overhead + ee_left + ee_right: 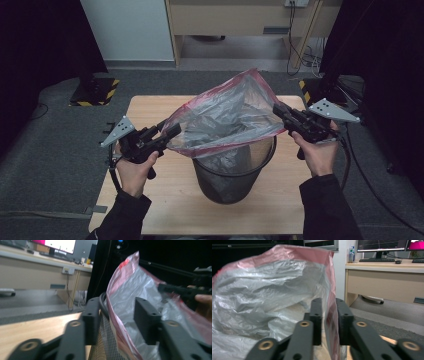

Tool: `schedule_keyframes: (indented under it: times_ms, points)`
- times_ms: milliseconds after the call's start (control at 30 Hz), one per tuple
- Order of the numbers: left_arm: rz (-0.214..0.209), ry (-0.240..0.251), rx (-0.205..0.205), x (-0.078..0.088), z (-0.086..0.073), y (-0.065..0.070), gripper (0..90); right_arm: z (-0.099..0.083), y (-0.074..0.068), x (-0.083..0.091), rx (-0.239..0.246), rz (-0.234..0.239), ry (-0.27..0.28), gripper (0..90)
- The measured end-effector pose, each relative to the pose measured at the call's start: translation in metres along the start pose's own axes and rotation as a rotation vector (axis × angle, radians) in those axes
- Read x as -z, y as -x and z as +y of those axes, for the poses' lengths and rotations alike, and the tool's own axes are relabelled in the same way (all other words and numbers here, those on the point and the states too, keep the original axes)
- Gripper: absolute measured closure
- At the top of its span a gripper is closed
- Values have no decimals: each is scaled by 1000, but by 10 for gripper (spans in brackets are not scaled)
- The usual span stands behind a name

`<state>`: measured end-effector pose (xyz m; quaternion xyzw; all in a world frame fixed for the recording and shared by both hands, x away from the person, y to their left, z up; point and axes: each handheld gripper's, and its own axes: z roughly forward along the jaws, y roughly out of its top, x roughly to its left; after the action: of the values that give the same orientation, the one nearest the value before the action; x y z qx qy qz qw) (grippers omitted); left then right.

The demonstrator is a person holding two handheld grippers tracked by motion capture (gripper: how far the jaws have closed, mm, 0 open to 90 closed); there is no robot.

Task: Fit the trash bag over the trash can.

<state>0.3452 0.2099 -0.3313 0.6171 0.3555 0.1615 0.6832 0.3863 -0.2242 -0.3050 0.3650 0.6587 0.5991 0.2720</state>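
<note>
A black mesh waste bin (pixel 232 172) stands in the middle of the wooden table (pixel 150 107). A clear bag with a red rim (pixel 227 112) sits in it, its mouth pulled up and spread wide. At the bag's left edge my left gripper (pixel 172 131) is open; in the left gripper view the red rim (pixel 112 305) passes between the parted jaws (pixel 118 312) beside the bin's mesh (pixel 106 340), and neither pad presses it. My right gripper (pixel 277 111) is shut on the bag's right edge; the right gripper view has the jaws (pixel 328 315) pinching the red rim (pixel 332 290).
The bin stands near the table's front edge, with bare wood to its left and right. Behind the table is grey carpet, a wooden desk (pixel 240 20) with hanging cables (pixel 300 50), and a yellow-black striped base (pixel 95 90) at the far left. Dark curtains close both sides.
</note>
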Motion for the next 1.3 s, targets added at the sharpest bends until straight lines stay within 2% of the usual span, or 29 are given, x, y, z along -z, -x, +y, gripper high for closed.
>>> schedule_keyframes:
  times_ms: [33, 167, 333, 467, 500, 567, 633, 700, 767, 833, 867, 933, 967, 1000, 1133, 1200, 1300]
  points:
    - [-5, 2, -3, 0, 2, 0, 499, -1, 0, 0, 13, 1, 1, 871]
    - [-20, -1, -20, -6, 13, 0, 435, -1, 1, -2, 28, 9, 1, 896]
    - [-57, -2, -39, -19, 27, -6, 432, 0, 1, -4, 40, 18, -2, 897]
    - [-108, -36, -37, -32, 28, -9, 524, 0, 1, -7, 39, 24, -5, 899]
    - [-101, -43, -42, -34, 28, -10, 579, -1, 1, -8, 43, 24, -4, 899]
    - [-101, -54, -28, -37, 25, -13, 666, -1, 2, -9, 41, 22, -2, 899]
    - [-82, -66, -45, -38, 23, -14, 772, -2, 2, -9, 40, 21, -2, 899]
    - [-88, -75, -47, -37, 20, -14, 884, -3, 3, -9, 40, 19, -2, 899]
    - [-82, -85, -59, -34, 17, -14, 900, -3, 3, -7, 39, 18, 3, 899]
    - [-86, -73, -62, -31, 16, -14, 898, -3, 4, -6, 39, 17, 5, 898]
    - [-80, -57, -70, -29, 15, -14, 855, -3, 4, -6, 38, 19, 9, 897]
    - [-71, -49, -64, -25, 17, -17, 665, -3, 4, -5, 44, 20, 11, 892]
    - [-76, -51, -57, -23, 18, -20, 610, -3, 4, -5, 46, 22, 9, 892]
    - [-63, -42, -64, -20, 19, -22, 555, -3, 4, -5, 46, 22, 9, 892]
    - [-50, -5, -58, -10, 28, -34, 478, -3, 5, -4, 48, 23, 8, 893]
    - [-62, -6, -59, -10, 33, -38, 445, -3, 5, -4, 55, 25, 4, 893]
    - [-86, -26, -76, -16, 40, -36, 421, -3, 4, -5, 55, 29, 1, 893]
